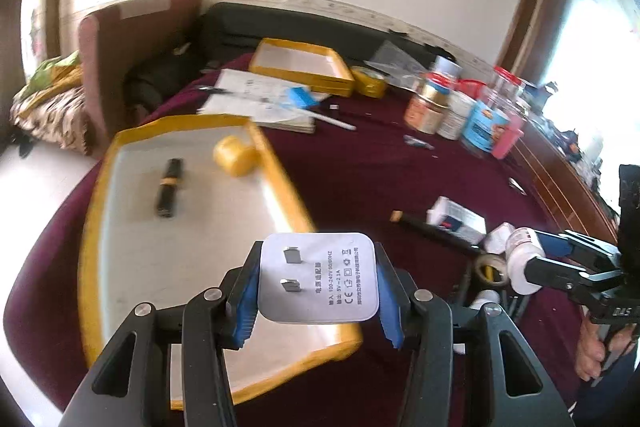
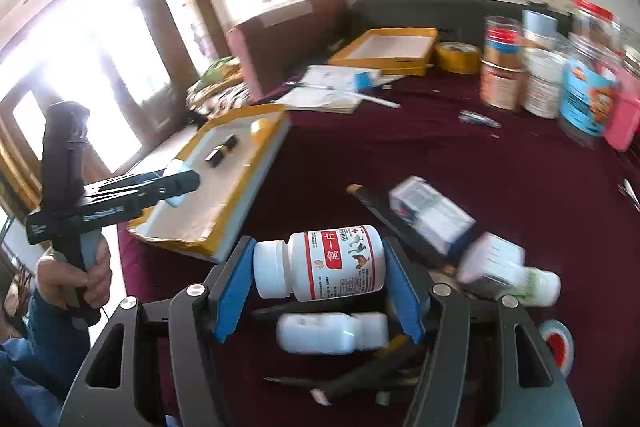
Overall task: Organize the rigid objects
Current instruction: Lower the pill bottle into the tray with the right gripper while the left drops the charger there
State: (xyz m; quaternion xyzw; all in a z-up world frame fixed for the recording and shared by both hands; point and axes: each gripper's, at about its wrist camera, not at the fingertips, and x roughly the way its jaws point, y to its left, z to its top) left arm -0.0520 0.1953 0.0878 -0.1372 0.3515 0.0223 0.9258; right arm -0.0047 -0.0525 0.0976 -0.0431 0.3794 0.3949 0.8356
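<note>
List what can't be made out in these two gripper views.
- Charger body: left view, hidden behind its own plug face.
- Tray near corner: left view, behind the left gripper.
- Second white bottle: right view, blurred, label unreadable, under the held bottle.

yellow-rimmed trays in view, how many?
2. Near yellow-rimmed tray at the table's front-left corner, below the left hand-held gripper; far yellow-rimmed tray by the back edge. Others could sit out of frame.
</note>
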